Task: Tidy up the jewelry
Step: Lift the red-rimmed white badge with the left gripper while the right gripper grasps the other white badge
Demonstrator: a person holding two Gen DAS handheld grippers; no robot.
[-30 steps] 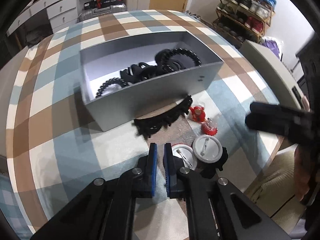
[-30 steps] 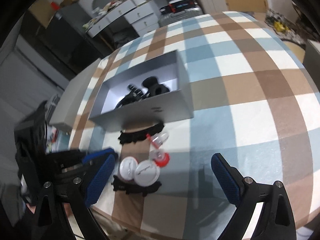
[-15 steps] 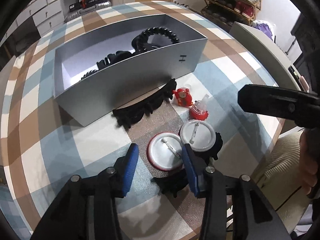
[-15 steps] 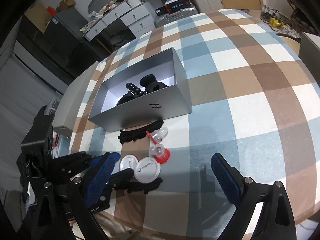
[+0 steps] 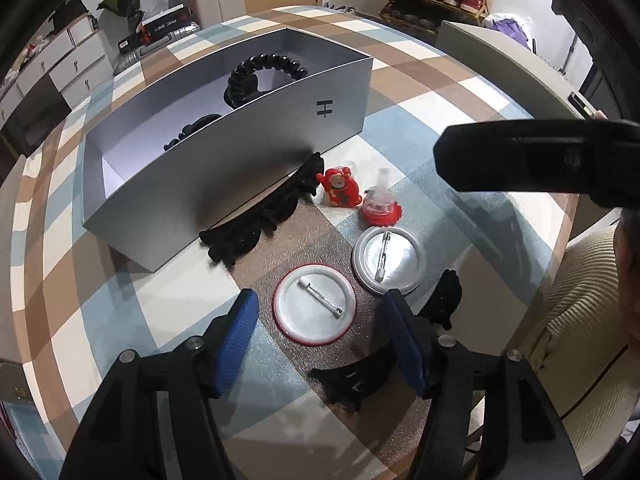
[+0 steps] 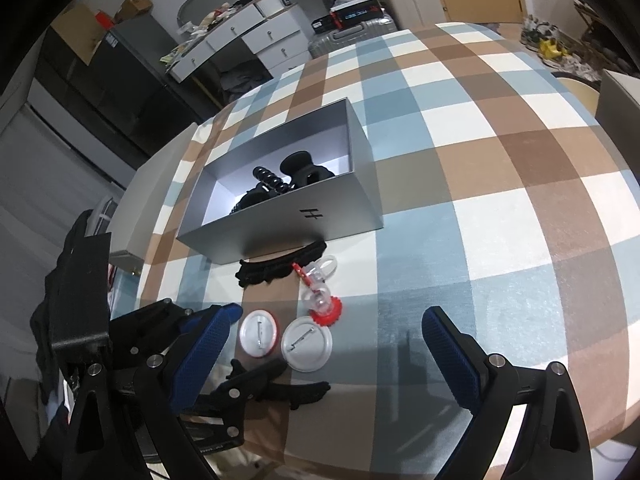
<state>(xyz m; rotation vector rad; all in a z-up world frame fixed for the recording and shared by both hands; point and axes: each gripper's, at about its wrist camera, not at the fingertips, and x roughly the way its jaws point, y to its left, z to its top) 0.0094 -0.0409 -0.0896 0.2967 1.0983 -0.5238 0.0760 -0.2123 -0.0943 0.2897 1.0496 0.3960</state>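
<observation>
In the left wrist view, the grey box (image 5: 192, 184) fills the upper left of the frame on the checked tablecloth (image 5: 96, 312), open at the top, with black beaded pieces (image 5: 264, 76) lying inside it. A black scalloped hair clip (image 5: 260, 216) lies along the foot of the box's near wall, touching it. At the bottom centre the left gripper (image 5: 320, 344) has just been opening; its blue pads now stand about half apart on either side of the red-rimmed pin badge (image 5: 315, 305), which lies pin side up on the cloth, and neither pad seems to press on it. Under the right pad a second black clip (image 5: 352, 380) lies at the table's near edge. Right of the first badge, just beside it, is a silver-rimmed pin badge (image 5: 389, 260), also face down. Above these, in the centre, sit a red figure charm (image 5: 340, 190) and a red-based clear ring (image 5: 380, 208), close together. The right gripper's black finger (image 5: 532, 160) crosses the right side of the frame.

In the right wrist view, the box sits upper left of centre, the badges lower centre. The right gripper (image 6: 328, 356) at the bottom is spread wide and holds nothing.
</observation>
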